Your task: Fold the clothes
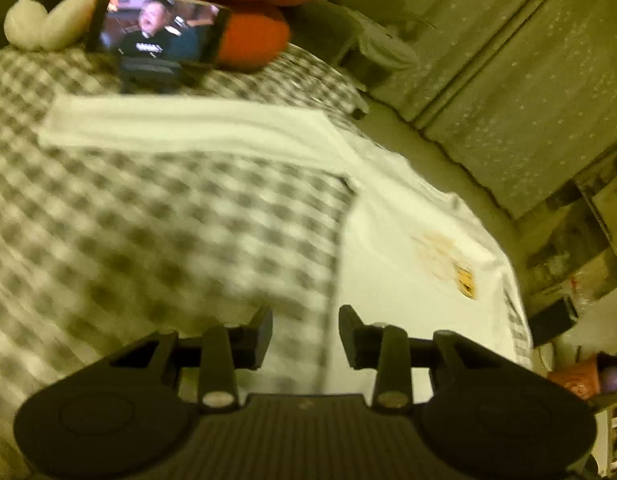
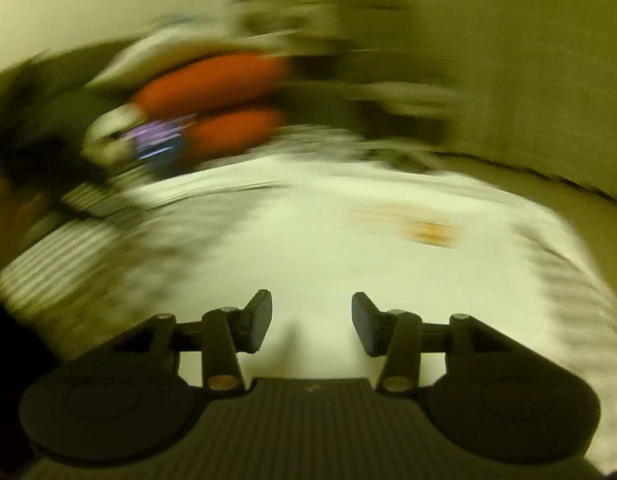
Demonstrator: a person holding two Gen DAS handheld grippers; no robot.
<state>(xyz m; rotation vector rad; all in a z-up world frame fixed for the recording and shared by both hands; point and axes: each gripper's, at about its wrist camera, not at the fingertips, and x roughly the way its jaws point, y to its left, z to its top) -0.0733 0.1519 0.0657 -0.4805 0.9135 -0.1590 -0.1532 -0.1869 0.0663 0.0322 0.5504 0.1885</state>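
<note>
Both your left gripper [image 1: 305, 334] and right gripper [image 2: 311, 322] hang with jaws apart and nothing between them, over the white T-shirt [image 1: 408, 248] spread at the checkered bed's [image 1: 148, 220] right edge. Pinch too shallow and you'll catch bedding too. Farther off, a sleeve swing could topple the propped phone [image 1: 160, 30].
</note>
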